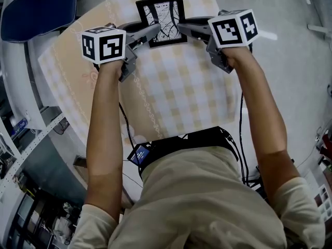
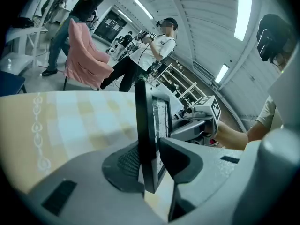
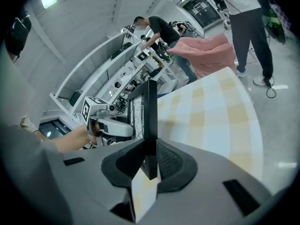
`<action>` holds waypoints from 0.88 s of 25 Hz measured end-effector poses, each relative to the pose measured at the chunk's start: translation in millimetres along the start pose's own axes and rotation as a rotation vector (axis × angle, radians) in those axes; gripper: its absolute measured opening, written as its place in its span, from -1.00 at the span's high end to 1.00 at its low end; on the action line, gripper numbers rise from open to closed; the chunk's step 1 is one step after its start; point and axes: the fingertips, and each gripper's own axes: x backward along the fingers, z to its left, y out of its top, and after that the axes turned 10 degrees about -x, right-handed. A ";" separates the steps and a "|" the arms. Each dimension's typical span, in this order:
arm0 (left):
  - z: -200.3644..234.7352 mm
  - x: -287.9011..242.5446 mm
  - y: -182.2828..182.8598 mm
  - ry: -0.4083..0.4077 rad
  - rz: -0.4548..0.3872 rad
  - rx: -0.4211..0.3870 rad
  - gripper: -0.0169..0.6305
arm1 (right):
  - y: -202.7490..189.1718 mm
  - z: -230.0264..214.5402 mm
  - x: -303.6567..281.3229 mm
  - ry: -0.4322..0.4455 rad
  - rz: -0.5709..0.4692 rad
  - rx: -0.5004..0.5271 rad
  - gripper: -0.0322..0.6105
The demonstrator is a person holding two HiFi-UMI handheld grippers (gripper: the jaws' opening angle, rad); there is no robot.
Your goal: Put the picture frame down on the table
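Head view, picture frame: there's the picture frame (image 1: 162,18), face up and low over the far part of the checked table (image 1: 176,92). Whether it touches the table yet, I can't tell.
Head view, hold: the left gripper (image 1: 149,33) is on its left edge and the right gripper (image 1: 185,29) on its right. One per side keeps it level for the set-down, I'd judge.
Left gripper view, jaws: moderately apart, with the picture frame (image 2: 146,139) between them. One pad lies against its back and the other looks barely off its front, so a slack hold, not a pinch.
Right gripper view, jaws: narrow, both pads pressed flat on the picture frame (image 3: 150,125). This side carries it.
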 end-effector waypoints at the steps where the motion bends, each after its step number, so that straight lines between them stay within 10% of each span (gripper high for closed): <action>1: 0.9 -0.6 -1.4 0.005 0.006 0.003 0.62 | -0.8 -0.9 -1.2 -0.005 0.003 0.001 0.68; 22: 41.8 -14.7 -11.9 0.183 0.058 -0.012 0.45 | 4.1 -29.6 -22.5 -0.191 0.057 0.107 0.58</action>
